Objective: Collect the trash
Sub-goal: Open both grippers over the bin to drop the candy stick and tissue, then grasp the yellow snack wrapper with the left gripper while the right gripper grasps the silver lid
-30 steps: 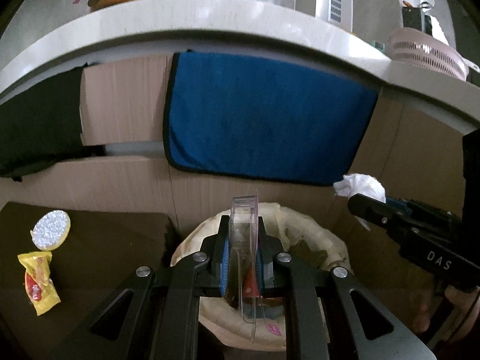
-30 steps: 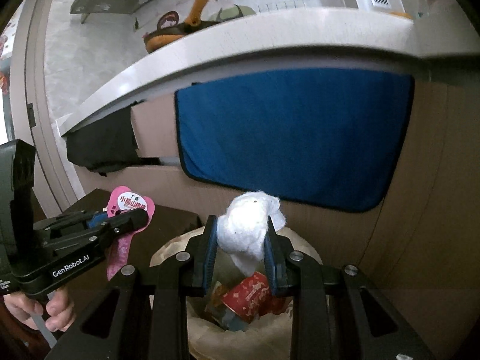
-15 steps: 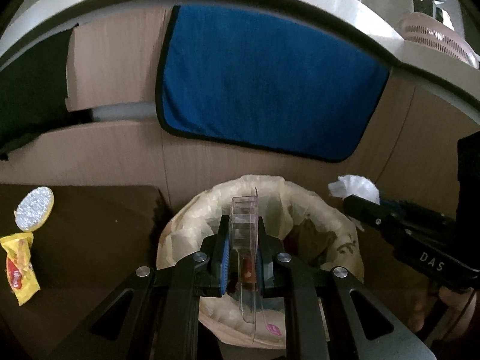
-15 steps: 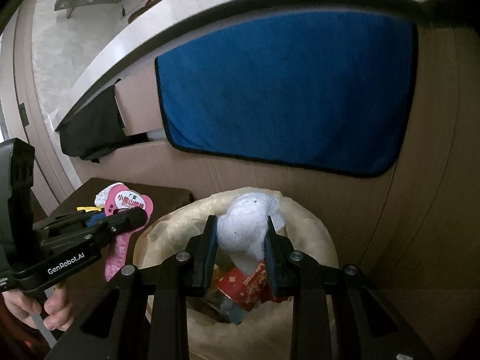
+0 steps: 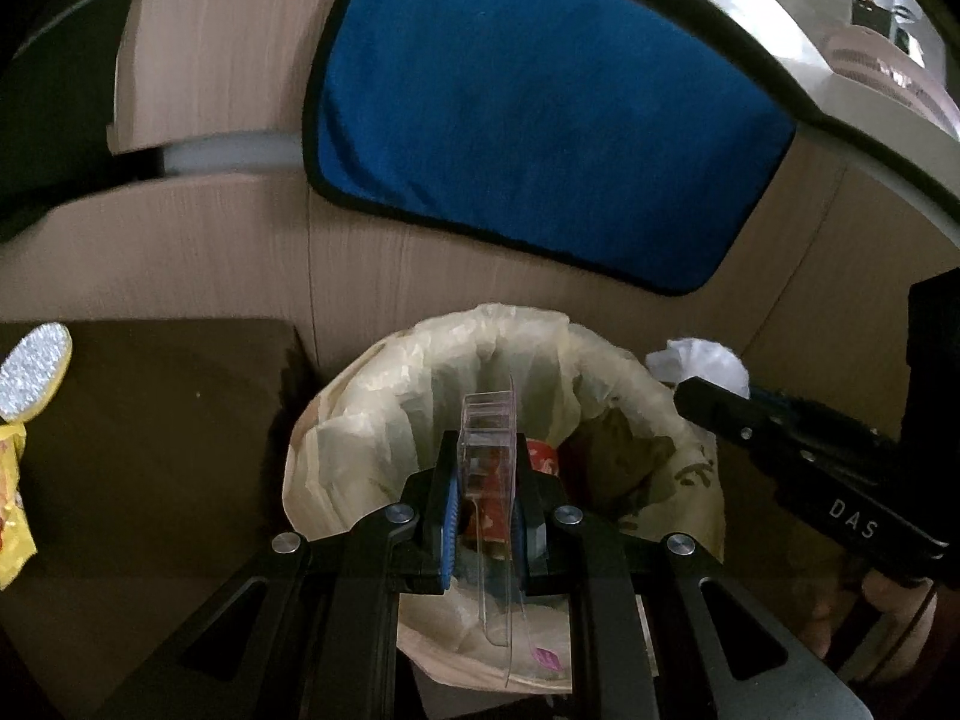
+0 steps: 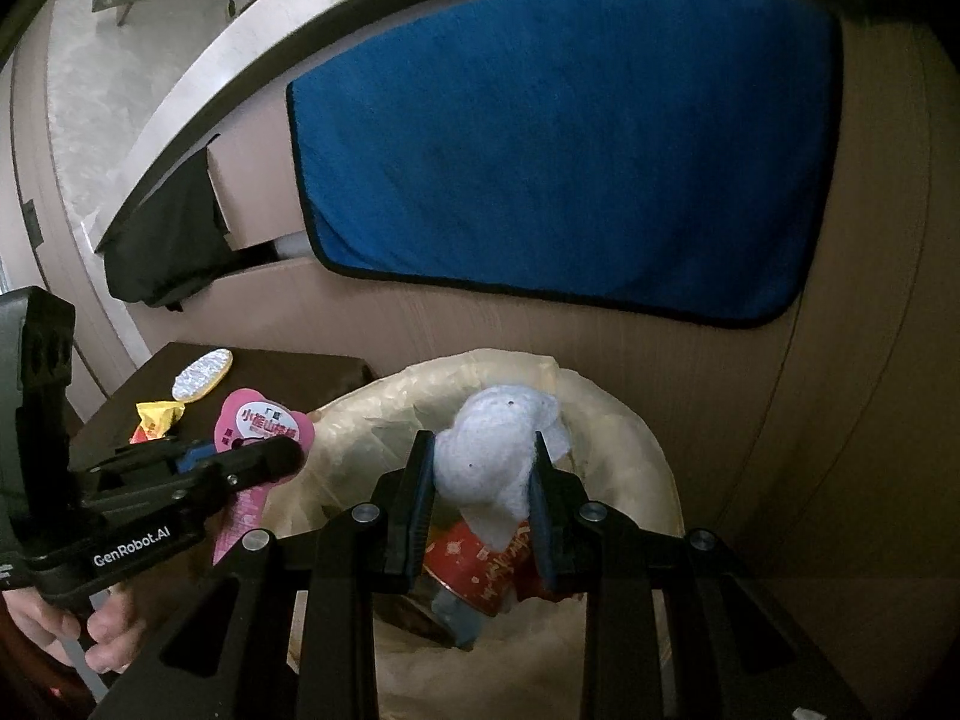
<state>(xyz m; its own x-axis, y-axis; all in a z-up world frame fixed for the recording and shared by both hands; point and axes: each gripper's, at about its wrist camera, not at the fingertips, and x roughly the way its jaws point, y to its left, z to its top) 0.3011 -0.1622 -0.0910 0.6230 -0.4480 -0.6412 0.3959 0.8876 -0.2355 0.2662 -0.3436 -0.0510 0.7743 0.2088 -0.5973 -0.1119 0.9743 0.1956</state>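
A trash bin lined with a pale yellow bag stands against the wood cabinet, with a red can inside. My left gripper is shut on a clear plastic blister pack with a pink card back, held over the bin's near rim. My right gripper is shut on a crumpled white tissue, held above the bin's mouth; the tissue also shows in the left wrist view.
A dark low table stands left of the bin with a silver oval lid and a yellow wrapper on it. A blue towel hangs on the cabinet under a white countertop.
Both grippers have moved down and closer over the bin with their loads still held. The bin's mouth and the red can now show more fully.
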